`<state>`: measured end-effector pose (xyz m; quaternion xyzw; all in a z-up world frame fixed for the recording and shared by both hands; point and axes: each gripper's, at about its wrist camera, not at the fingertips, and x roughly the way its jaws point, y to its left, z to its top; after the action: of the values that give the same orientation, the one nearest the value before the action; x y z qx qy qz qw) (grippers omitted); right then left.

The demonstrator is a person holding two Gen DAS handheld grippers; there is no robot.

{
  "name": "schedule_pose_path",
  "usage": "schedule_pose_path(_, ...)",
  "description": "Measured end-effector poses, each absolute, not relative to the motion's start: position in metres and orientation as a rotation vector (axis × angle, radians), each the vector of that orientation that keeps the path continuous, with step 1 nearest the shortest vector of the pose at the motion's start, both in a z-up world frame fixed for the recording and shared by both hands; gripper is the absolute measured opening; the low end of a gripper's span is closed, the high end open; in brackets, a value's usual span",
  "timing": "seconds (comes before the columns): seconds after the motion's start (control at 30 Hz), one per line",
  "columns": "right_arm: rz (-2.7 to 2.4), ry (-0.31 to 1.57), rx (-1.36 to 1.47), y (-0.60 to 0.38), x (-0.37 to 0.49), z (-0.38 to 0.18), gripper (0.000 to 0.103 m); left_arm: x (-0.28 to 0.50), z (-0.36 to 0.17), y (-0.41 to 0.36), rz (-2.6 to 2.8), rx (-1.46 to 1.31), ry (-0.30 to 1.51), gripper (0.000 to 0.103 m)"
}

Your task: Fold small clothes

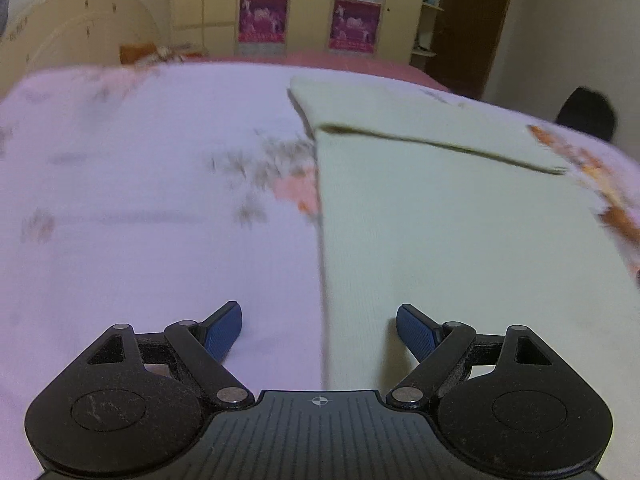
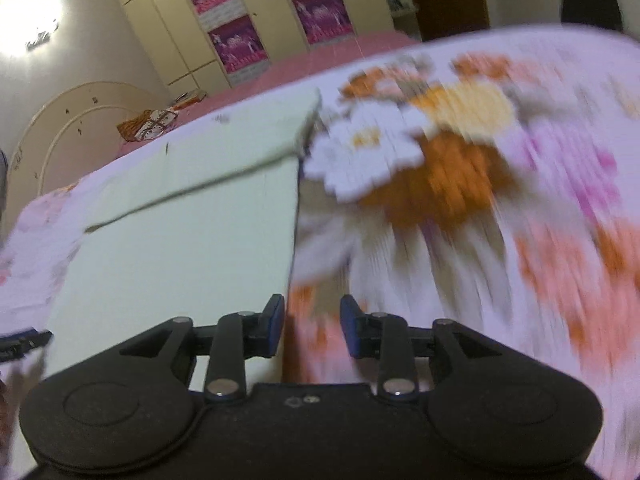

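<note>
wardrobe posters [image 1: 263, 18], lettering too blurred

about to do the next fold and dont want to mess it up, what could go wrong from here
1. Both the left gripper and the right gripper are empty, each over a side edge of the pale green cloth; grabbing could catch the flowered bedsheet too.
2. The folded flap lies loose, so a tug might undo it.
3. Both views are blurred, so aim may be off.
</note>
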<state>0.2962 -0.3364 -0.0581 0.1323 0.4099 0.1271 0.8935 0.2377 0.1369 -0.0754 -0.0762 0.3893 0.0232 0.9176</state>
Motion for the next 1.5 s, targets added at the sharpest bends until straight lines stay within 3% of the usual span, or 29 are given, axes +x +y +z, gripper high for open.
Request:
schedule_pose_path(0.43, 0.378, 0.981, 0.585, -0.358, 0.165, -0.074, 0.036, 0.136, -0.088, 0.147, -0.179, -0.538, 0.847, 0.083)
schedule_pose_path(0.47, 0.395, 0.987, 0.601, -0.356, 0.158, -0.076, 0.036, 0.131, -0.090, 0.146, -0.195, -0.568, 0.848, 0.081)
schedule_pose_path(0.5, 0.407, 0.991, 0.610, -0.353, 0.153, -0.078, 0.036, 0.128, -0.092, 0.146, -0.194, -0.584, 0.848, 0.070)
schedule_pose_path(0.57, 0.416, 0.986, 0.627, -0.347, 0.145, -0.079, 0.036, 0.125, -0.097, 0.150, -0.181, -0.632, 0.842, 0.064)
schedule_pose_path(0.83, 0.441, 0.985, 0.759, -0.343, 0.160, -0.093, 0.028, 0.141, -0.124, 0.169, -0.230, -0.876, 0.808, 0.063)
schedule_pose_path(0.97, 0.431, 0.984, 0.790, -0.343, 0.163, -0.100, 0.021, 0.143, -0.124, 0.165, -0.219, -0.847, 0.818, 0.047)
schedule_pose_path(1.17, 0.429, 0.981, 0.771, -0.344, 0.169, -0.100, 0.014, 0.159, -0.123, 0.167, -0.226, -0.802, 0.815, 0.044)
schedule_pose_path(1.23, 0.433, 0.972, 0.777, -0.344, 0.173, -0.101, 0.013, 0.166, -0.123, 0.165, -0.218, -0.773, 0.826, 0.027)
schedule_pose_path(1.27, 0.429, 0.974, 0.774, -0.343, 0.174, -0.102, 0.010, 0.169, -0.123, 0.163, -0.204, -0.749, 0.839, 0.007)
schedule_pose_path(1.3, 0.421, 0.979, 0.766, -0.342, 0.176, -0.102, 0.006, 0.170, -0.125, 0.162, -0.187, -0.726, 0.848, 0.003)
schedule_pose_path(1.5, 0.502, 0.881, 0.694, -0.337, 0.164, -0.076, 0.004, 0.146, -0.100, 0.161, -0.210, -0.733, 0.679, 0.003)
